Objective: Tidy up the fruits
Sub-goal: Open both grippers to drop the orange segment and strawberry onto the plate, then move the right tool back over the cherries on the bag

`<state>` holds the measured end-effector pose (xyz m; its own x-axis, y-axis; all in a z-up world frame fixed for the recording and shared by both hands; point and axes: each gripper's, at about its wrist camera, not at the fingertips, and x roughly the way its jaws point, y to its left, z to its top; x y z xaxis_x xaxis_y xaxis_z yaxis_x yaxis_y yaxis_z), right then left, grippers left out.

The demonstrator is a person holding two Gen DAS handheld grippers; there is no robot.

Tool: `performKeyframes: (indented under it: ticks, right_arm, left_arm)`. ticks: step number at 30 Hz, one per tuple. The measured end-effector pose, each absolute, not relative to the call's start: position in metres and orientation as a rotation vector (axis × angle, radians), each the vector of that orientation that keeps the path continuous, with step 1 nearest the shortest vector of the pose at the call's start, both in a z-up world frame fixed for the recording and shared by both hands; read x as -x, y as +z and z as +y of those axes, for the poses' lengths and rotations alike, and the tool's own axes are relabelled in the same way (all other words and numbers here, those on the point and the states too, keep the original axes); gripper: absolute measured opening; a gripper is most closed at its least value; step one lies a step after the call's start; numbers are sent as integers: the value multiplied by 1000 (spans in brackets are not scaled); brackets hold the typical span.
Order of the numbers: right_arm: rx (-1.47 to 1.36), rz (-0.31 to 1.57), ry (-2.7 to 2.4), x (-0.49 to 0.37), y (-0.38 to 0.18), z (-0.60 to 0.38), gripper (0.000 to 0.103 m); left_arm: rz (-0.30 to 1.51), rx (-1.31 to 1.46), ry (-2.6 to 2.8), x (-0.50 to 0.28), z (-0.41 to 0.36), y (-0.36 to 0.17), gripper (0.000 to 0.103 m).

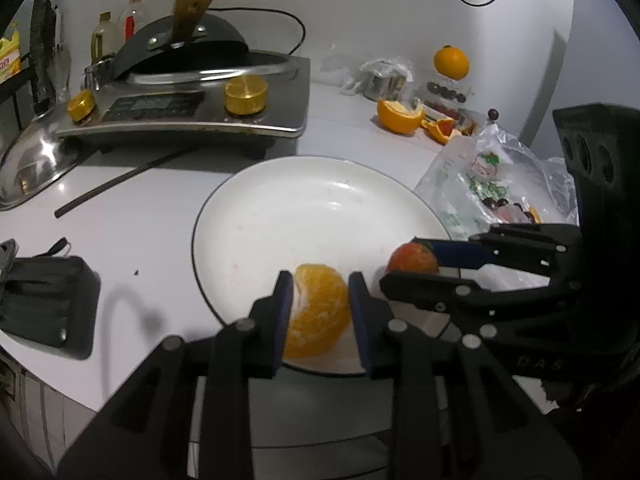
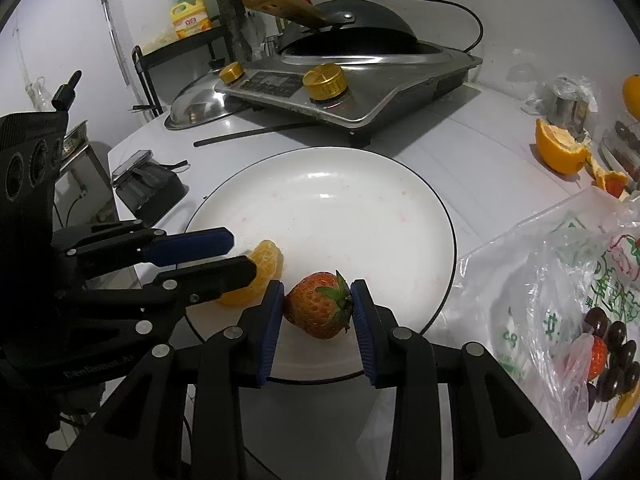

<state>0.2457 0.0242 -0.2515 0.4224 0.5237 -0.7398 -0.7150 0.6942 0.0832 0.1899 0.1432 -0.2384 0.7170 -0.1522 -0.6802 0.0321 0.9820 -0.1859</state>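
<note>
Your left gripper [image 1: 320, 312] has its fingers around the orange segment [image 1: 316, 316] at the white plate's [image 1: 304, 200] near rim, low in the frame. Your right gripper [image 2: 318, 312] is clenched on the strawberry [image 2: 318, 310], just beside it over the same rim on the worktop [image 2: 480, 152].

A home kitchen: countertop stove [image 1: 192, 108] with wok [image 2: 352, 24], oil bottles [image 1: 105, 36], dish soap [image 2: 190, 16].

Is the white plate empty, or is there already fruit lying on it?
Cannot tell. Its centre is bare; an orange piece and a strawberry are over the white plate, each between blue pads.
</note>
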Motion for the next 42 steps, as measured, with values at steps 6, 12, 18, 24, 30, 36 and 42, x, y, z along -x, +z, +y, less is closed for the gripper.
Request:
performKeyframes:
  ticks: [6, 12, 18, 24, 30, 36, 42]
  right_arm:
    - [249, 788, 777, -239, -241, 16, 46]
    - [246, 755, 762, -231, -229, 2, 46]
    - [233, 710, 740, -223, -215, -20, 46]
    - [219, 675, 706, -216, -204, -46, 46]
    - [208, 645, 680, -208, -198, -72, 46]
    - [193, 627, 659, -201, -195, -97, 46]
    - [170, 612, 630, -201, -192, -123, 46]
  left_arm:
    - [759, 148, -92, -185, 141, -233, 34]
    - [743, 155, -82, -178, 137, -229, 59]
    - [737, 134, -79, -173, 123, -225, 59]
    - [719, 116, -92, -169, 106, -217, 59]
    - [710, 96, -113, -167, 88, -210, 59]
    - [702, 69, -137, -166, 64, -204, 60]
    - [699, 45, -156, -168, 41, -198, 60]
